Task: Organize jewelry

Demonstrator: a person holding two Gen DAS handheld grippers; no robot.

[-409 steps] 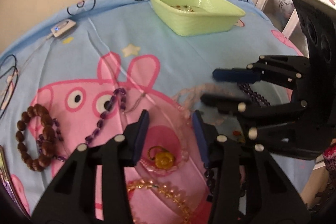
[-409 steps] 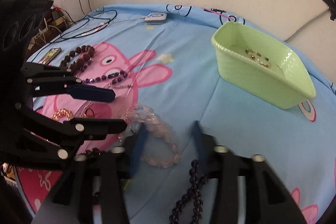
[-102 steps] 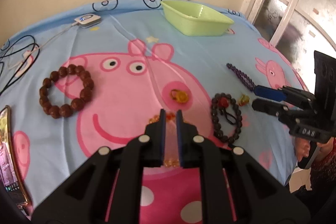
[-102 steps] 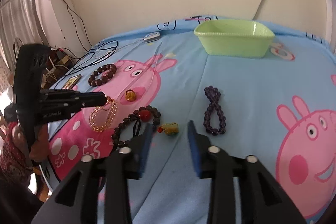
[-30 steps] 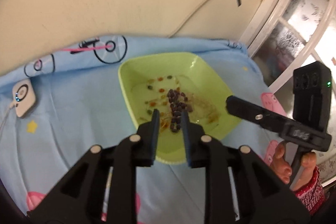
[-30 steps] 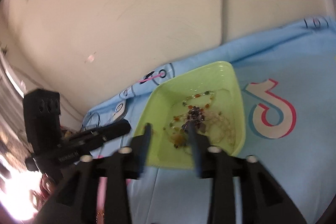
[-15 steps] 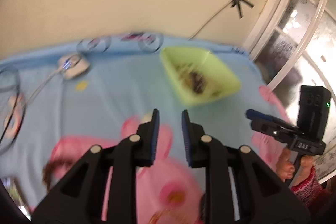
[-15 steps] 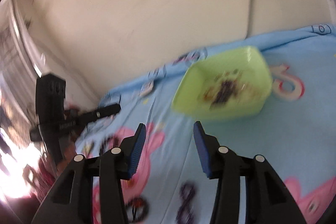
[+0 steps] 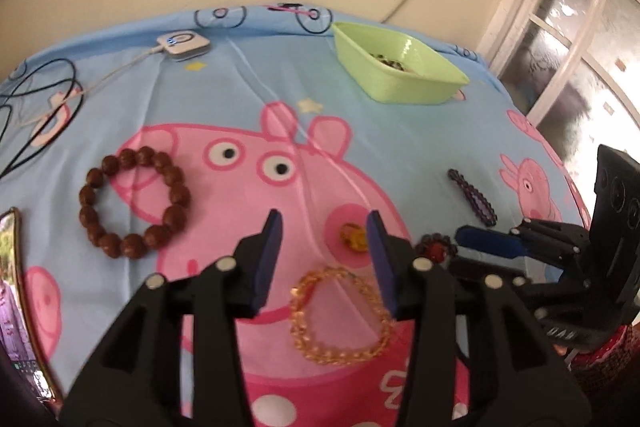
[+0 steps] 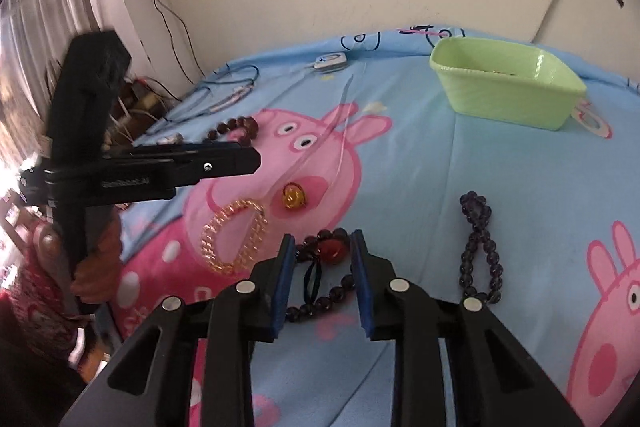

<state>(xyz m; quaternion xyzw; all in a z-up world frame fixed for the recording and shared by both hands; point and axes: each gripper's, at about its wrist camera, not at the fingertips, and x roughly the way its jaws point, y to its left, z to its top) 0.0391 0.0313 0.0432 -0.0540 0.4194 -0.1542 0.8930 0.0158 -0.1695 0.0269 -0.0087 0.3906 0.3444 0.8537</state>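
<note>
We are hovering our left gripper (image 9: 324, 259), jaws opening and empty, over the gold bracelet (image 9: 340, 359). Our right gripper (image 10: 322, 279), narrowly parted, is seemingly gripping nothing above the dark bead bracelet (image 10: 334, 293). The green tray (image 9: 400, 87) is sitting at one o'clock.

Light blue bedsheet (image 9: 248, 99) printed with pink cartoon pigs, white-dotted magenta dress, black bicycle outlines. Pale green plastic tray (image 9: 404, 79). Reddish-brown wooden bead bracelet (image 9: 134, 203), golden-amber bead bracelet (image 9: 340, 315), dark purple bead strand (image 10: 478, 247), black bead bracelet with red bead (image 10: 332, 251), amber-yellow ring (image 10: 294, 197). Black grippers, blue pads (image 9: 268, 259).
</note>
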